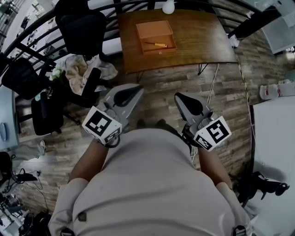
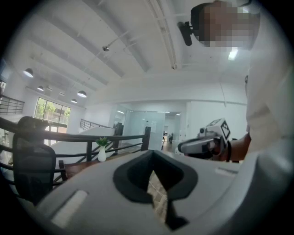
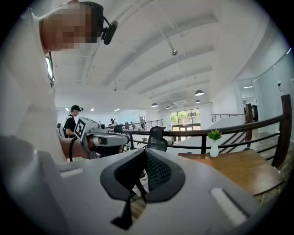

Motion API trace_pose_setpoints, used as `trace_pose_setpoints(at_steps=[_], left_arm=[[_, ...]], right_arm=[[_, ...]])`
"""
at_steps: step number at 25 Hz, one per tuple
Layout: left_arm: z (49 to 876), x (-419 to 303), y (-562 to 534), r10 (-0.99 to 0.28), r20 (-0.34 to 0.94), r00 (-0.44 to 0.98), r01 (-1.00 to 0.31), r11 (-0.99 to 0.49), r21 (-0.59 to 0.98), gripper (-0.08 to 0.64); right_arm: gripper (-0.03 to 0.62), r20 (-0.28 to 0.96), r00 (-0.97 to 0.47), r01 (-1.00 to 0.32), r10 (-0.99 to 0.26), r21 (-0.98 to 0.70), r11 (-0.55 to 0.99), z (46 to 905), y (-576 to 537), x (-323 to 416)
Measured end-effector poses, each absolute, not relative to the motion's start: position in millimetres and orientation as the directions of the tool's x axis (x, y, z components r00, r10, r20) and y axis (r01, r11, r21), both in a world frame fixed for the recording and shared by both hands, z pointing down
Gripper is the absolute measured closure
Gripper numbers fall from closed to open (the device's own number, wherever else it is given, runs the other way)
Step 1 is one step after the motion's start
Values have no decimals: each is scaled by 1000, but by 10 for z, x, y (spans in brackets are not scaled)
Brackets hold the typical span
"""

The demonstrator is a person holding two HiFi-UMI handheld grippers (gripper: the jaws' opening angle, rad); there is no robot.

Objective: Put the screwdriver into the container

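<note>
A screwdriver (image 1: 156, 44) with an orange handle lies inside a shallow wooden box (image 1: 152, 26) on the brown table (image 1: 198, 41), far ahead in the head view. Both grippers are held close to the person's body, well short of the table. My left gripper (image 1: 133, 91) is shut with nothing in it. My right gripper (image 1: 179, 97) is shut and empty too. In the left gripper view the left gripper's (image 2: 156, 183) jaws meet over the wood floor, and the right gripper (image 2: 202, 144) shows beside them. The right gripper view shows the right gripper's (image 3: 144, 176) jaws together.
A white vase (image 1: 168, 6) stands at the table's far edge. Black office chairs (image 1: 80, 27) and a chair draped with cloth (image 1: 80, 71) stand at the left along a dark railing. A white desk (image 1: 276, 138) is at the right. Another person (image 3: 73, 121) stands far off.
</note>
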State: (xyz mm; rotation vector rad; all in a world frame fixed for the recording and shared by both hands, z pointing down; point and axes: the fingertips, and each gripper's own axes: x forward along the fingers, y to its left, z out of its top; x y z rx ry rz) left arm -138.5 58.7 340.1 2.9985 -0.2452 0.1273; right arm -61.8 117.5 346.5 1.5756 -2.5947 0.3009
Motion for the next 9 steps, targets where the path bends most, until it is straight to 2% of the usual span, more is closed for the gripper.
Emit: trace_pose_setpoints(at_steps=[9], left_arm=[[3415, -1469, 591, -153, 95, 984, -165, -977, 133, 557]], right_arm=[[584, 179, -461, -887, -869, -125, 445, 3462, 1159, -696]])
